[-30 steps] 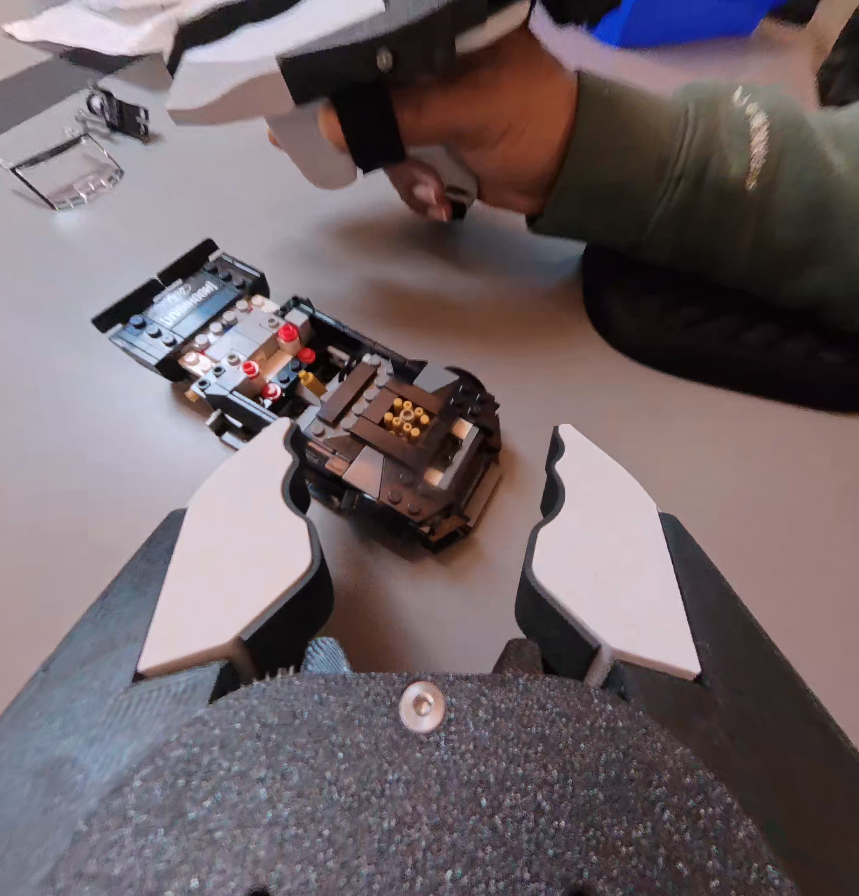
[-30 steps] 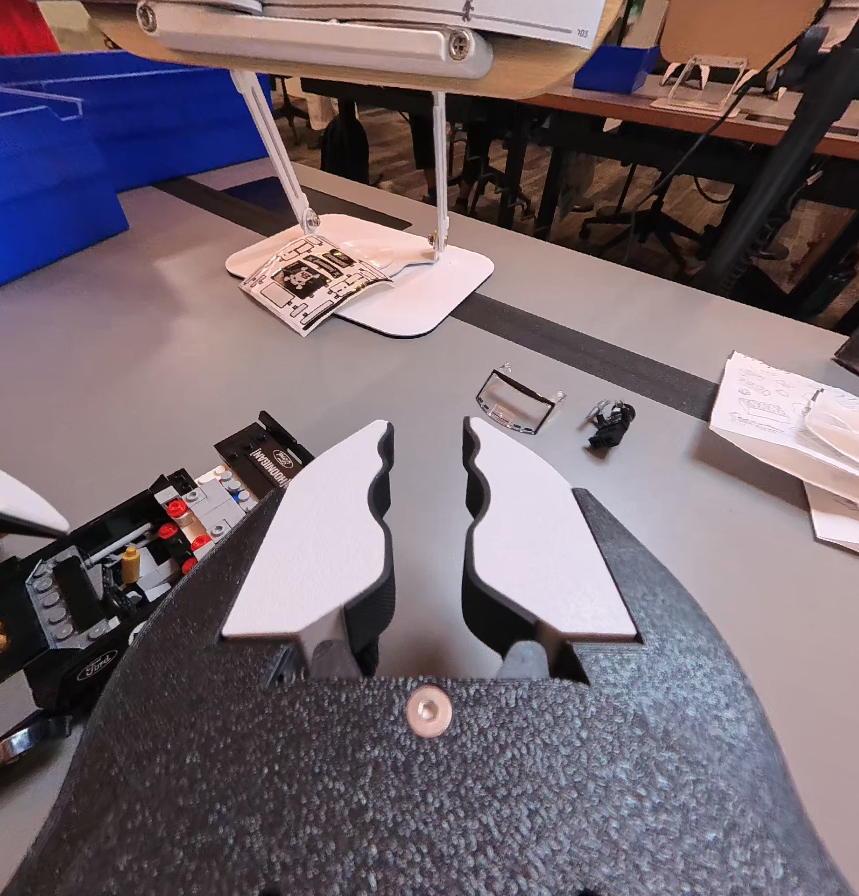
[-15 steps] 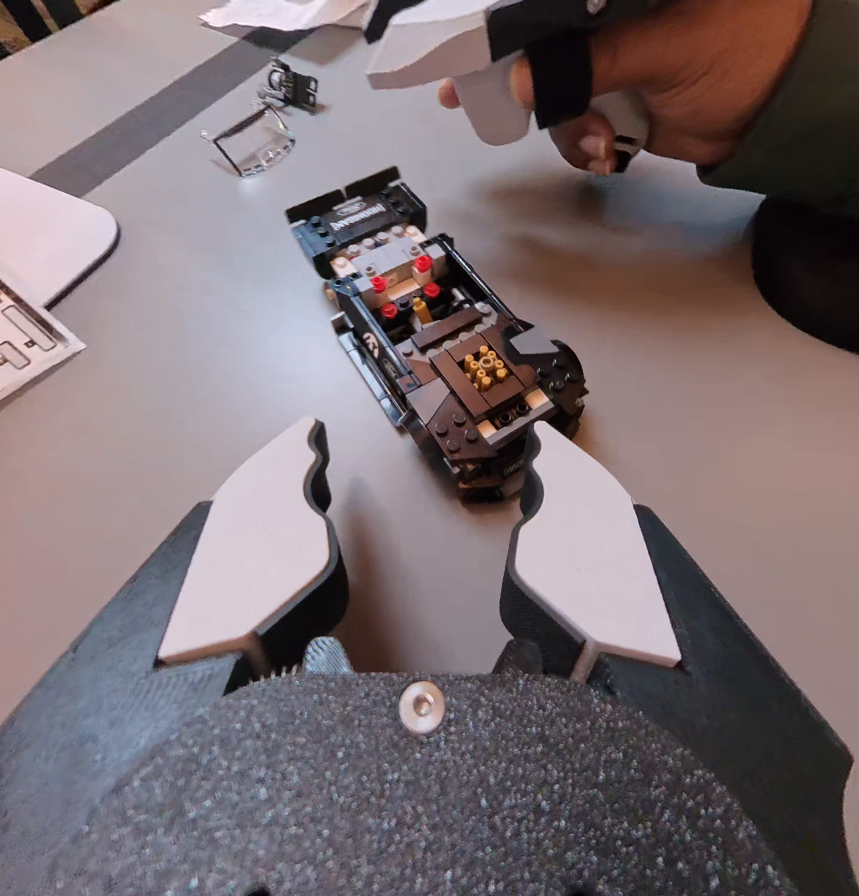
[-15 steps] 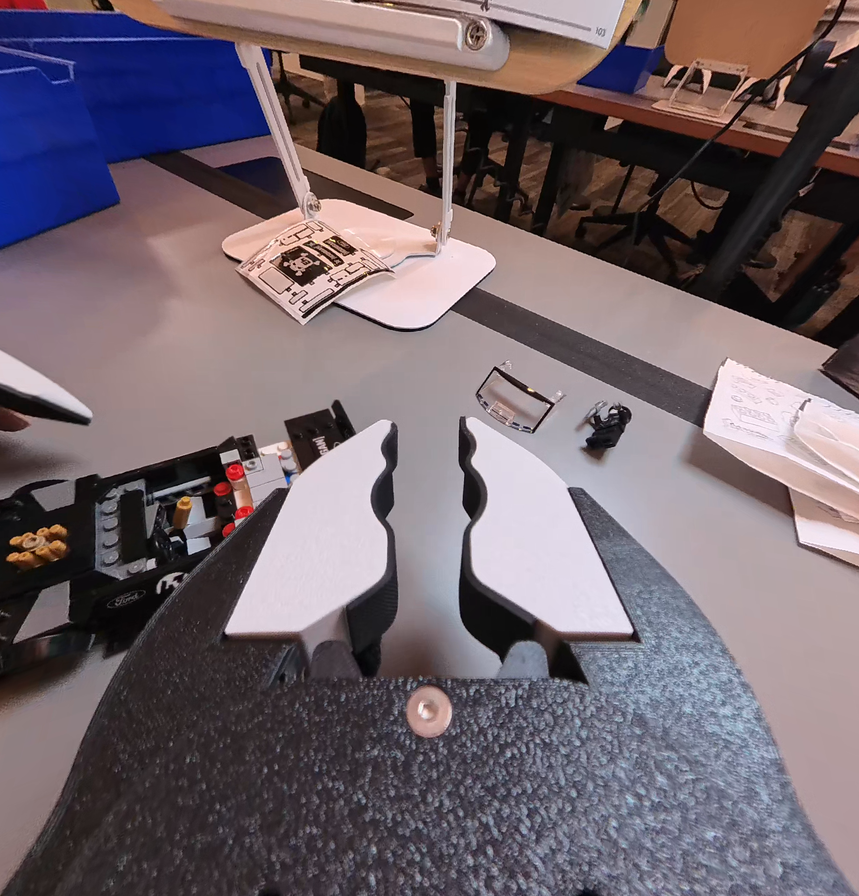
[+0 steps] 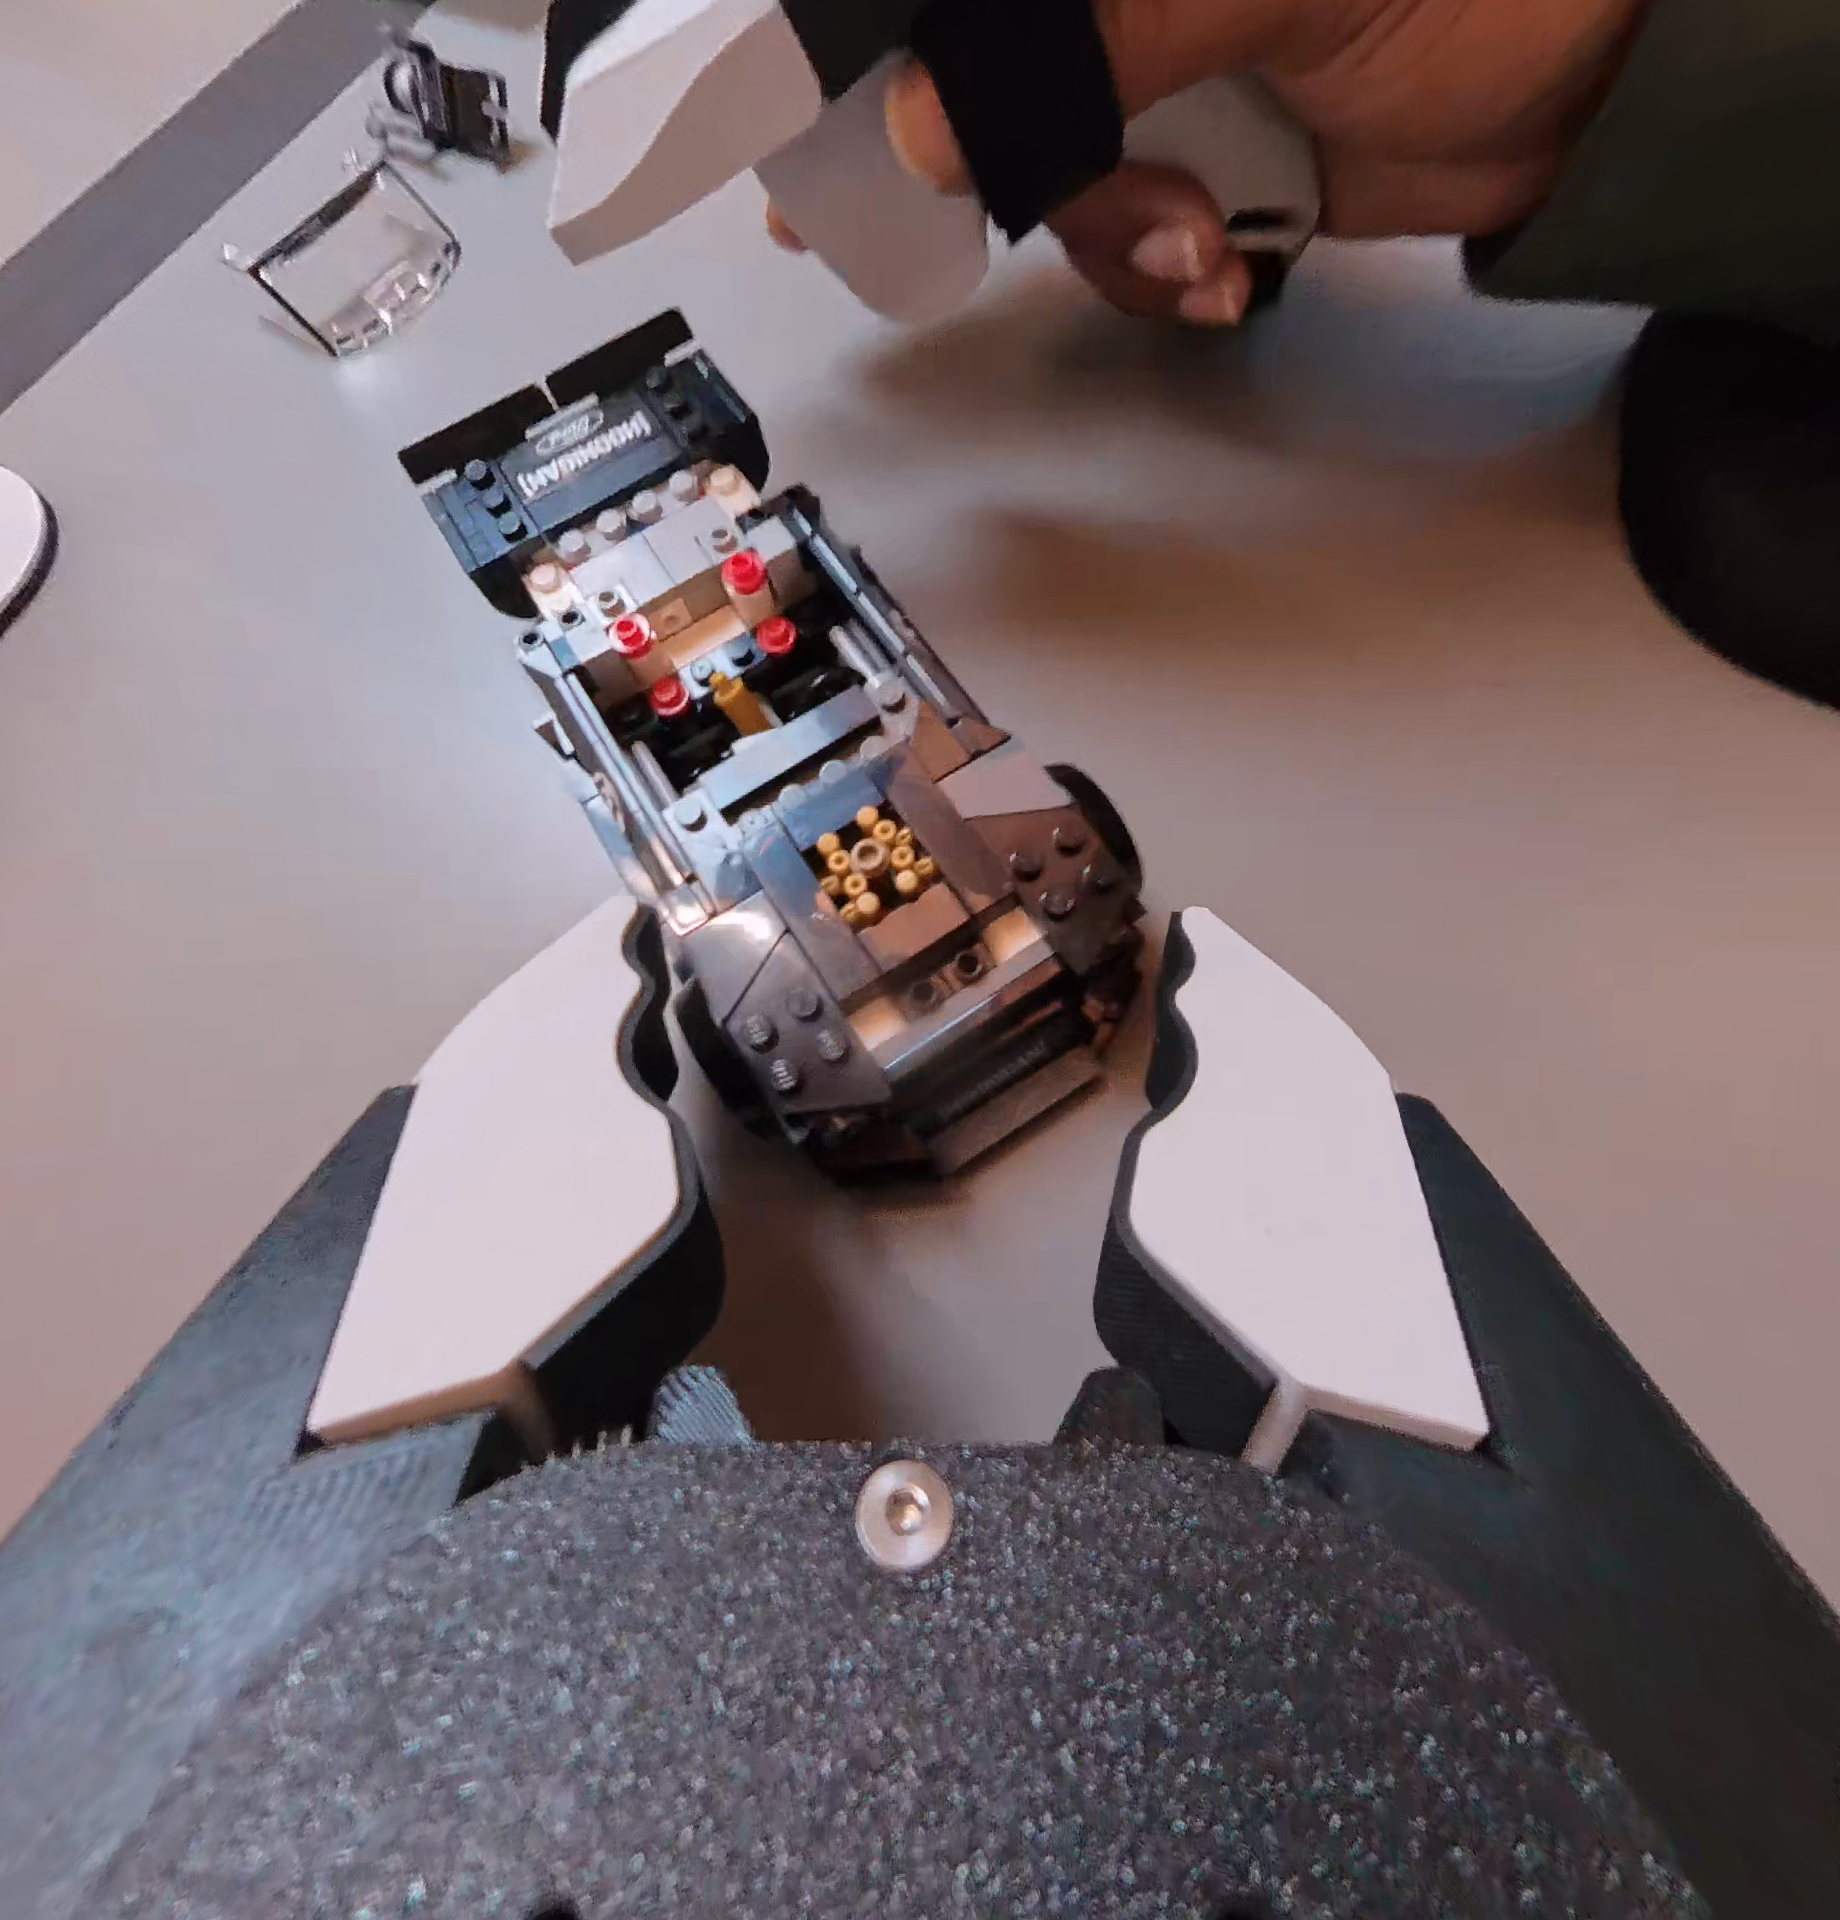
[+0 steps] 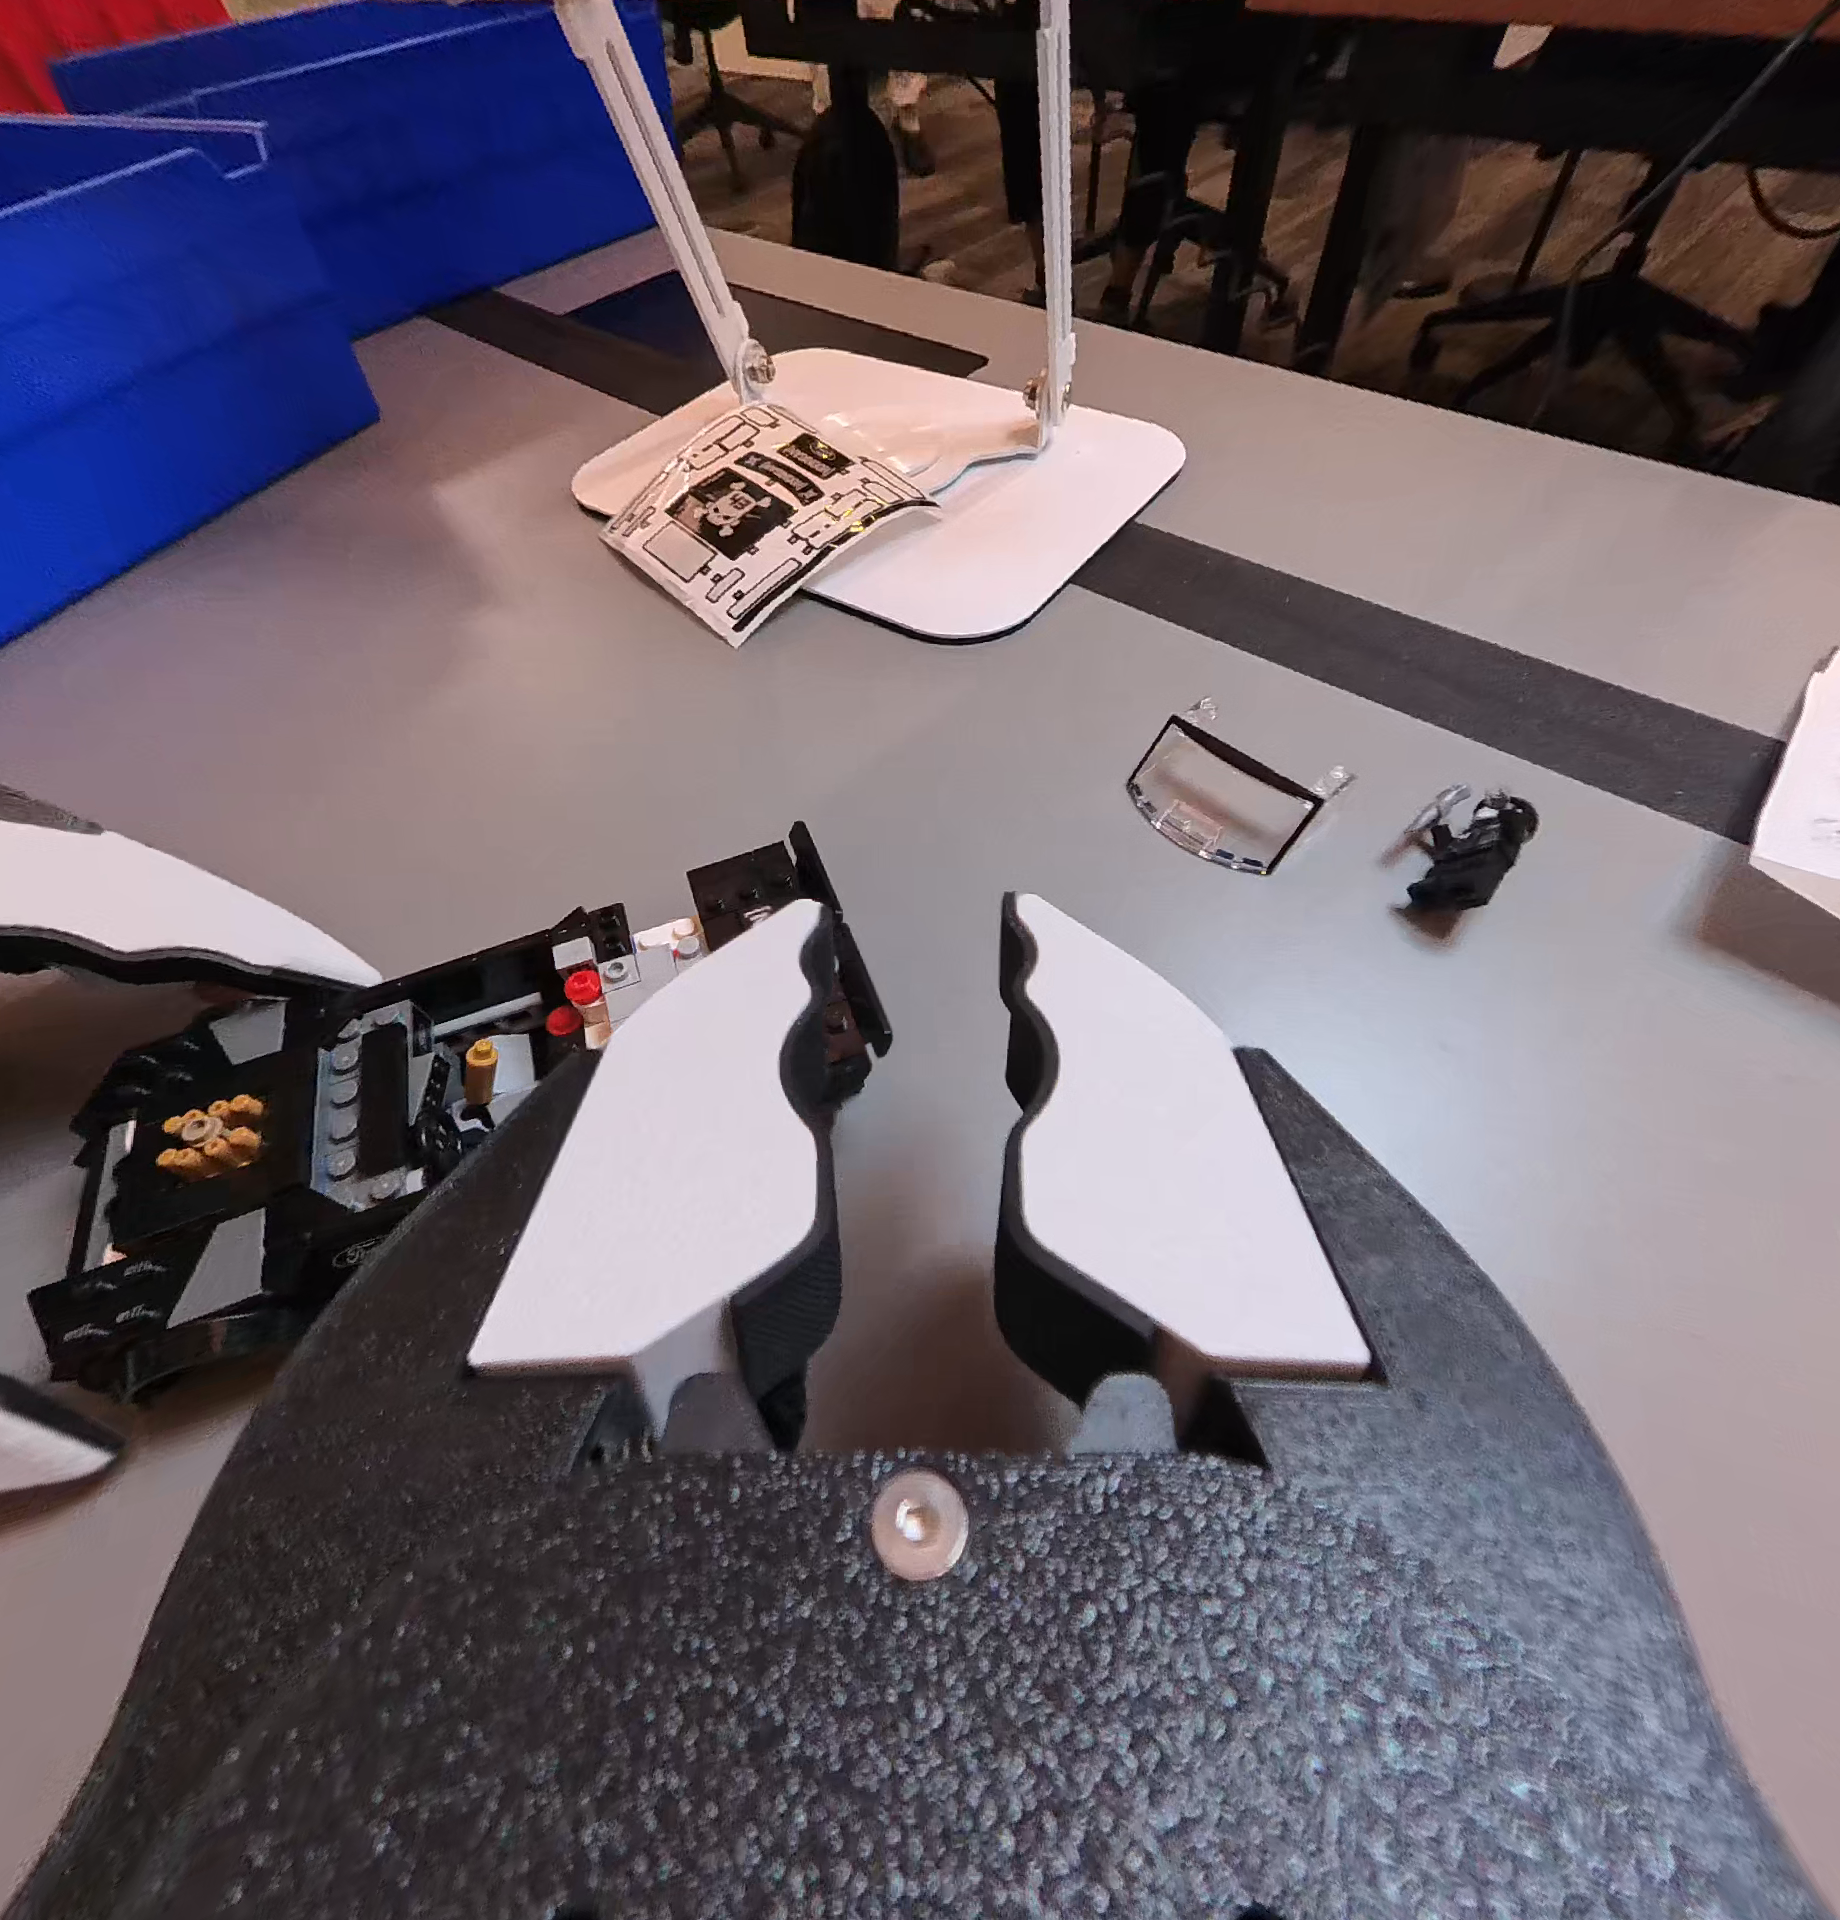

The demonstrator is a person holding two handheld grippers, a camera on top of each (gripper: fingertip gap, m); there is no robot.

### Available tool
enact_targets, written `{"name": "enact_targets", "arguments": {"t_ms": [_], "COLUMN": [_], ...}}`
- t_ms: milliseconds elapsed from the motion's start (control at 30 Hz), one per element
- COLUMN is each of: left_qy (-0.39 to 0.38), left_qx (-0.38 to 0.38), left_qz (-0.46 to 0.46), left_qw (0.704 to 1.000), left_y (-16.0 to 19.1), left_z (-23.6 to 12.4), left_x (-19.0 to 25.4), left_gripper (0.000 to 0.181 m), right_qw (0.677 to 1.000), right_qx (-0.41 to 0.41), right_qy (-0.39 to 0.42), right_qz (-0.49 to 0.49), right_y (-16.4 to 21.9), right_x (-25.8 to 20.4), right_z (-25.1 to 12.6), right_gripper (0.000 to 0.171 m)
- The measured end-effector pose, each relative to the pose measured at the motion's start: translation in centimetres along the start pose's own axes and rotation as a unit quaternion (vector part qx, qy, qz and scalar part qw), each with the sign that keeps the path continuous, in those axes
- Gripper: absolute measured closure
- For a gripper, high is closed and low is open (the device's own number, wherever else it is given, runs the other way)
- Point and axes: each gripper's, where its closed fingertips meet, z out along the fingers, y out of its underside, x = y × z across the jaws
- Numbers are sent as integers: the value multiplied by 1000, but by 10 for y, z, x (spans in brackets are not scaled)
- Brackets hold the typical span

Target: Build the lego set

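The left gripper [image 5: 900, 971] had its jaws wide, straddling the near end of the car [image 5: 791, 790] without clear contact; whether either finger touched the bricks could not be told. The car, a part-built black model with red studs and a gold cluster on top, lay on the grey table [image 5: 220, 831], running from the jaws toward 11 o'clock in the left wrist view. At 12 o'clock above it a hand [image 5: 1259, 135] held the right gripper [image 6: 911, 1039], whose jaws were narrowly parted with nothing between them.

In the right wrist view the car sat at 9 o'clock, partly hidden behind that gripper's left finger. A clear windscreen [image 6: 1228, 805] lay on the table at 1 o'clock, and just beside it, toward 2 o'clock, a small black piece [image 6: 1467, 857], the two apart. A white stand [image 6: 999, 520] stood at 12 o'clock with a sticker sheet [image 6: 750, 520] resting on its base edge. Blue bins [image 6: 147, 343] filled the 10 o'clock corner, and papers [image 6: 1825, 800] lay at 3 o'clock.
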Motion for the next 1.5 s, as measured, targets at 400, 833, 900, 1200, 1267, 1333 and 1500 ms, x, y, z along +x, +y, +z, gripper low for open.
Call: {"name": "enact_targets", "arguments": {"t_ms": [400, 833, 900, 1200, 1267, 1333, 1500], "left_qy": [15, 33, 54, 81, 66, 58, 40], "left_qx": [17, -9, -5, -1, 0, 0, -2], "left_qz": [-39, 37, 54, 78, 75, 67, 39], "left_qw": [999, 999, 997, 994, 995, 996, 998], "left_y": [14, 17, 19, 25, 26, 26, 21], "left_z": [-22, -12, -15, -22, -23, -23, -14], "left_x": [-37, -34, -31, -31, -39, -46, -69], "left_gripper": [96, 95, 95, 96, 97, 99, 99], "right_qw": [1000, 999, 996, 976, 982, 989, 998], "right_qx": [-2, 25, 32, -4, 18, 45, 44], "right_qy": [11, -24, -80, -123, -79, -39, 20], "right_qz": [12, 4, -21, -180, -169, -138, -35], "right_y": [1, -18, -21, -2, -12, -23, -37], "right_x": [7, -14, -40, -96, -79, -54, 19], "right_z": [-4, -24, -31, -28, -26, -23, 14], "right_gripper": [141, 144, 147, 159, 160, 160, 159]}}
